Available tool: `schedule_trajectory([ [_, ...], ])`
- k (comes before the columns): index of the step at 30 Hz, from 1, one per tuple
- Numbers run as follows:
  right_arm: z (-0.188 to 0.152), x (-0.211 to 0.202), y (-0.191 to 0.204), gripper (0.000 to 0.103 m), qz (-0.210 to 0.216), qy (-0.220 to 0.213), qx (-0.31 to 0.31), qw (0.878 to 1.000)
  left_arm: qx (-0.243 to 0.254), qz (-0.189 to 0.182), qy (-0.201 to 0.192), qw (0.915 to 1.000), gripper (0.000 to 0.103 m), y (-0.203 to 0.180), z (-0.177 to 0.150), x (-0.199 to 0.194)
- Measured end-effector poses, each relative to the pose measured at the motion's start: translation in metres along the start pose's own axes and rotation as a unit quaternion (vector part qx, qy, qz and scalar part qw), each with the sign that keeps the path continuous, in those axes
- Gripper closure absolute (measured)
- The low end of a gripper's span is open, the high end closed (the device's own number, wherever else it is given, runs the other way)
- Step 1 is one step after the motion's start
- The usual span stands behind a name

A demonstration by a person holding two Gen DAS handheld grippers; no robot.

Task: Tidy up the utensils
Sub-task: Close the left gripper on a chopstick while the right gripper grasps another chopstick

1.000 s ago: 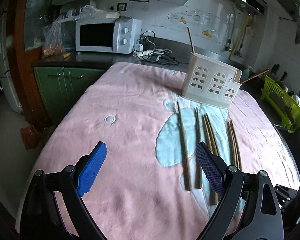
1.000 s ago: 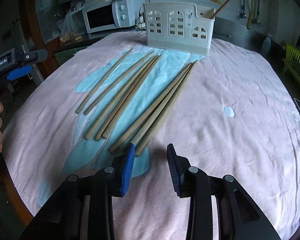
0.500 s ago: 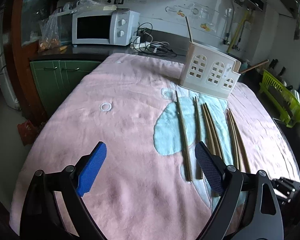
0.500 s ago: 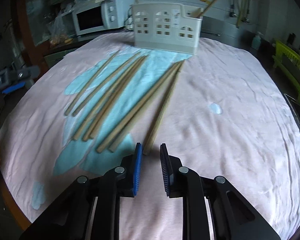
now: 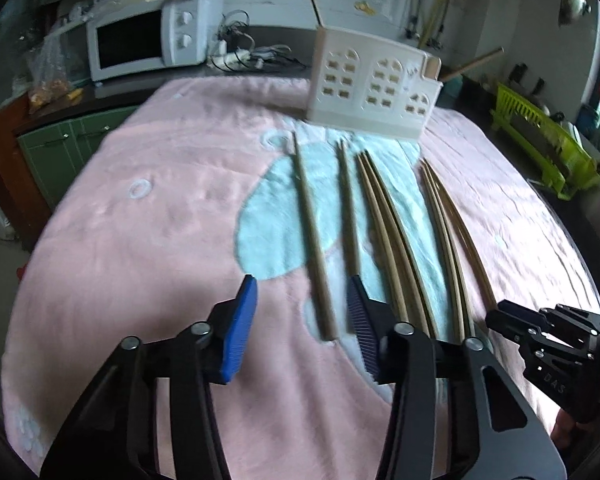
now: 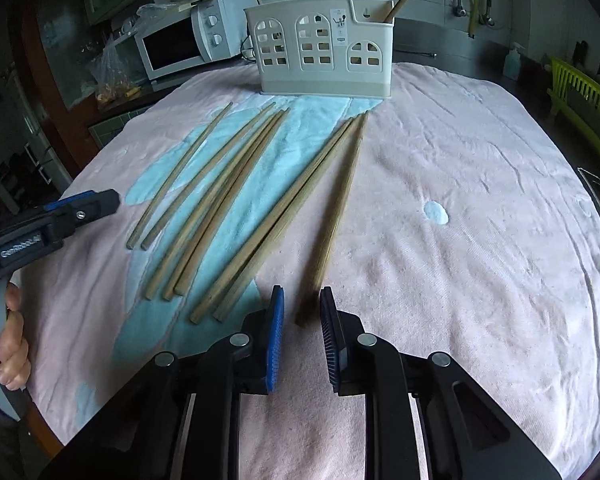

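Observation:
Several wooden chopsticks lie side by side on a pink cloth (image 5: 140, 260) in front of a cream utensil holder (image 5: 372, 88) (image 6: 320, 48), which has two sticks standing in it. My left gripper (image 5: 302, 284) hangs low over the near end of the leftmost chopstick (image 5: 314, 240). Its jaws are closing, the stick lies between them, and the pads are not touching it. My right gripper (image 6: 302, 292) has narrow jaws around the near end of the rightmost chopstick (image 6: 336, 220), with small gaps on both sides. That stick is angled away from its neighbours.
A white microwave (image 5: 148, 40) and cables sit on the counter behind the table. A green dish rack (image 5: 548, 140) stands at the far right. A person's hand (image 6: 12, 340) holds the left gripper's handle. The cloth's right half (image 6: 480, 220) has nothing on it.
The left gripper came forward and down over the chopsticks, and its jaws narrowed around the leftmost one. The right jaws narrowed, and the rightmost chopstick swung apart from its neighbours.

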State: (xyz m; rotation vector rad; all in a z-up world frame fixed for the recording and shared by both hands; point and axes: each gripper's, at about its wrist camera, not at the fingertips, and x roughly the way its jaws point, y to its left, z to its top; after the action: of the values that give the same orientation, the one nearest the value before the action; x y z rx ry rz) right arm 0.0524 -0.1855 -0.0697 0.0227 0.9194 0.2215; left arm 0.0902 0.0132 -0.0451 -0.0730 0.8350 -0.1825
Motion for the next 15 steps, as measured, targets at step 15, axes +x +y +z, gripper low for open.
schedule_trajectory([
  [15, -0.001, -0.001, -0.004, 0.092, 0.000, -0.003, 0.000, 1.000, 0.004, 0.001, 0.034, 0.9994, 0.082, -0.016, 0.010, 0.044],
])
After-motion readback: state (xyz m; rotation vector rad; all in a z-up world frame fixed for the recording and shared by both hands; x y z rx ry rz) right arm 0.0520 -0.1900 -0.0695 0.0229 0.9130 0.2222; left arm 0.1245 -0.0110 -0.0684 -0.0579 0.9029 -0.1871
